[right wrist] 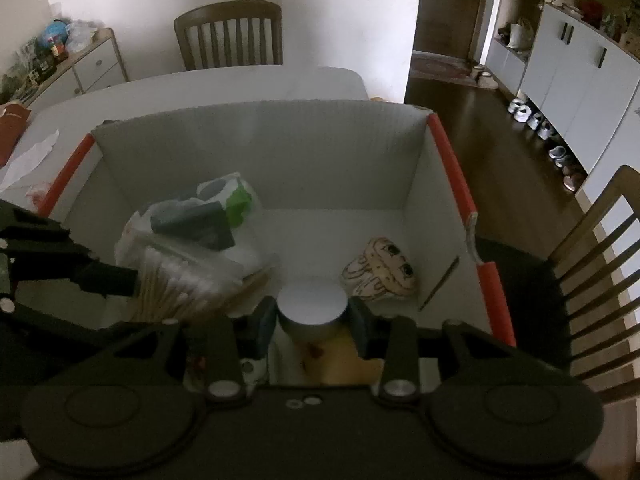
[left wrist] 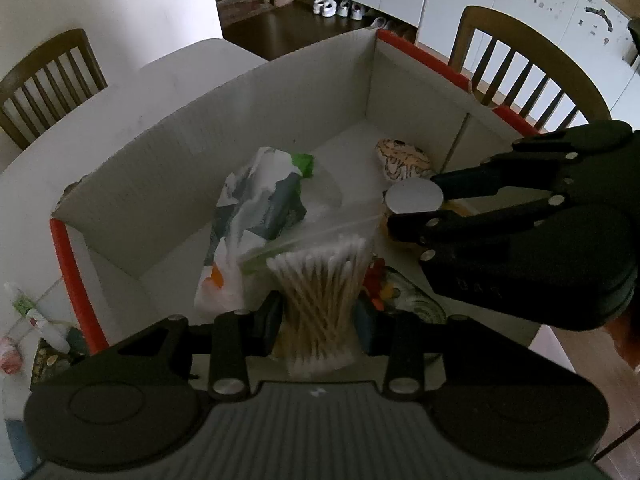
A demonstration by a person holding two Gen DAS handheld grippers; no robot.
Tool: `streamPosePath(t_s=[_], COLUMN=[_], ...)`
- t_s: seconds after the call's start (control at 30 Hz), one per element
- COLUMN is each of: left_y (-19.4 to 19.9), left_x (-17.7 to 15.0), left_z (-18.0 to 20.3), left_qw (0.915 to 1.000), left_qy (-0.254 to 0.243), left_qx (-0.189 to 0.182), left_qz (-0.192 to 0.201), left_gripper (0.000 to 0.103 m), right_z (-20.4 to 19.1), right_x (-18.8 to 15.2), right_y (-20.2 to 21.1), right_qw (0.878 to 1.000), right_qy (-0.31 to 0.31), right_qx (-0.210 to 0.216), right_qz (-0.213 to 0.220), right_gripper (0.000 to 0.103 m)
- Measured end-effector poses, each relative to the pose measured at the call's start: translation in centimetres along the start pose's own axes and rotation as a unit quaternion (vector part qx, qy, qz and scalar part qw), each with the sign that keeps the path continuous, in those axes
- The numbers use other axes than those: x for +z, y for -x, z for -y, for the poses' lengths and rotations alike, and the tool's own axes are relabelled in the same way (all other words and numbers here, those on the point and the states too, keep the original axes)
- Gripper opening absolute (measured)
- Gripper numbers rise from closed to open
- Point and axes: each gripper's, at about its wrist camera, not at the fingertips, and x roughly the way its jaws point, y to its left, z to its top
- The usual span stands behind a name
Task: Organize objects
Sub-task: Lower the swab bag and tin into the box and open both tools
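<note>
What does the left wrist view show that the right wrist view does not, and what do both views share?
Left wrist only: tubes lying outside the box, beyond its red-edged side. Right wrist only: a cluttered sideboard and a dark door. Both: the box, the bag of cotton swabs in the left gripper, the silver-lidded jar in the right gripper, and a printed pouch.
</note>
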Motion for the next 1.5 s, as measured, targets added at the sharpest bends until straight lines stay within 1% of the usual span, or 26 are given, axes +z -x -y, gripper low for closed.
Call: streamPosePath(t_s=[0.2,0.27,0.3,0.33,0.4,0.5,0.6,0.73,1.0,1.1,1.23,1.37,1.5], left_y=[-0.3,-0.3,-0.3,-0.3,-0.2,0.0,0.4,1.2,3.5,4.7,6.3,8.1,9.6], left_x=[0.1,0.2,0.2,0.1,-0.1,-0.3,-0.6,-1.1,-2.1,-2.5,-3.3,-4.1,-5.0], left_z=[0.1,0.2,0.2,0.3,0.4,0.1,-0.1,-0.3,-0.5,-0.7,-1.1,-1.9,-3.0], left_qw=[1.0000,1.0000,0.9999,0.9999,0.9999,0.9999,0.9998,0.9995,0.9982,0.9973,0.9959,0.9942,0.9929], left_qy=[-0.006,-0.008,-0.010,-0.011,-0.010,-0.002,0.002,0.009,0.014,0.014,0.017,0.017,0.016], left_qx=[-0.001,-0.001,-0.003,-0.003,-0.001,-0.001,0.007,0.003,-0.006,-0.013,-0.020,-0.028,-0.036], left_qz=[-0.005,-0.005,-0.004,-0.003,0.004,0.011,0.019,0.030,0.058,0.071,0.087,0.103,0.112], left_gripper=[0.038,0.041,0.047,0.058,0.067,0.067,0.067,0.067,0.067,0.068,0.067,0.067,0.068], right_z=[0.5,0.6,0.5,0.5,0.6,0.8,1.1,1.3,0.7,0.2,-0.9,-2.4,-4.1], right_x=[-0.1,-0.2,-0.3,-0.4,-0.8,-1.1,-1.5,-1.9,-2.0,-2.1,-2.1,-2.1,-2.0], right_y=[0.2,0.3,0.4,0.5,0.8,1.1,1.9,3.2,5.8,7.1,8.9,10.4,11.7], right_qw=[1.000,1.000,1.000,1.000,1.000,1.000,0.999,0.999,0.998,0.997,0.996,0.994,0.993], right_qy=[-0.007,-0.008,-0.009,-0.010,-0.013,-0.016,-0.024,-0.032,-0.042,-0.045,-0.048,-0.053,-0.051], right_qx=[0.012,0.015,0.015,0.017,0.017,0.018,0.016,0.017,0.022,0.024,0.026,0.031,0.030], right_qz=[0.001,0.000,0.000,0.001,0.002,0.005,0.014,0.025,0.045,0.056,0.076,0.091,0.103], right_gripper=[0.041,0.043,0.048,0.050,0.052,0.053,0.058,0.063,0.066,0.067,0.076,0.076,0.079])
